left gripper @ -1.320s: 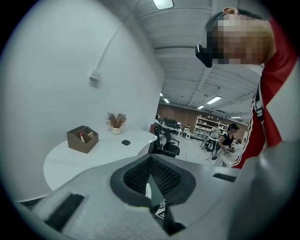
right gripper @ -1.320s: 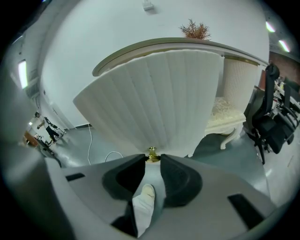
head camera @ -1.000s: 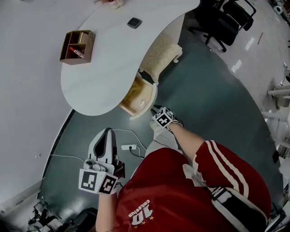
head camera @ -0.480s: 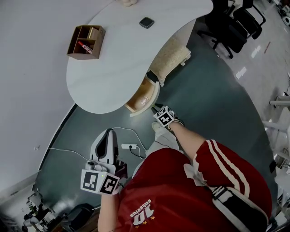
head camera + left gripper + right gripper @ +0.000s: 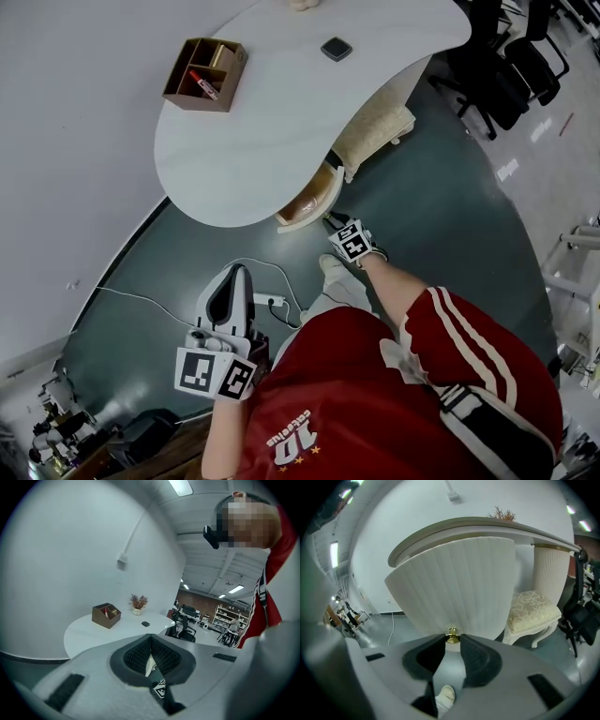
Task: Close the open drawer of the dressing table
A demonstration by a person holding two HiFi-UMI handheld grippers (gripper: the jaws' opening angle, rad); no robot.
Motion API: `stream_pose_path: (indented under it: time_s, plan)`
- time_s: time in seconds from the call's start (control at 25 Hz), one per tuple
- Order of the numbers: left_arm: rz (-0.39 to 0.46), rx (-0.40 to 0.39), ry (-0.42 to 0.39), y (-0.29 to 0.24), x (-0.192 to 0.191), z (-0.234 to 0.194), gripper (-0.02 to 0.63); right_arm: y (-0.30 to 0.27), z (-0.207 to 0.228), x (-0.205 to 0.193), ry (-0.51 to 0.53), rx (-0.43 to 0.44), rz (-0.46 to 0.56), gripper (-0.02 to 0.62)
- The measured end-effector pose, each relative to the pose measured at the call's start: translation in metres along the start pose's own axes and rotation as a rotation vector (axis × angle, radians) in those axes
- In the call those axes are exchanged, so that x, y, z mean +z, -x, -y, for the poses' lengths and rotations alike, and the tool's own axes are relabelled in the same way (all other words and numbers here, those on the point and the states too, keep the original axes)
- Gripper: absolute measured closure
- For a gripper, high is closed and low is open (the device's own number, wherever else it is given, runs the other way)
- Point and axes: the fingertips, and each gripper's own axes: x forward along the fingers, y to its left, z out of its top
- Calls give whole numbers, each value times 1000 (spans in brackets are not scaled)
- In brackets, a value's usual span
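The white dressing table (image 5: pixel 272 112) has one drawer (image 5: pixel 314 195) still out a little under its front edge. In the right gripper view the ribbed, curved drawer front (image 5: pixel 454 588) fills the middle, with a small gold knob (image 5: pixel 452 635) low on it. My right gripper (image 5: pixel 331 221) is at that front, and its jaw tips (image 5: pixel 452 641) are shut on the knob from both sides. My left gripper (image 5: pixel 236 272) hangs over the floor well short of the table, its pads (image 5: pixel 150 638) meeting at the tips with nothing between them.
A padded stool (image 5: pixel 375 131) stands right of the drawer. On the table top are a wooden organizer (image 5: pixel 206 75) and a small dark square object (image 5: pixel 336 49). A power strip (image 5: pixel 269 301) with cable lies on the floor. Office chairs (image 5: pixel 506 66) stand at the far right.
The drawer has slid further in under the table top, and the right gripper has gone with it toward the table. The left gripper has drifted slightly forward.
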Motion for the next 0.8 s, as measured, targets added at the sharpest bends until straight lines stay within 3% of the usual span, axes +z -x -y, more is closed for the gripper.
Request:
stream_pose_path:
  time_s: [0.52,0.8]
  plan:
    - [-32,4,-32,-9,7,-12,604,-32,-3,33,70,37,14,491]
    - [-40,15,-54,-16,9,-7,604,-32,0,45,178,65,27,491]
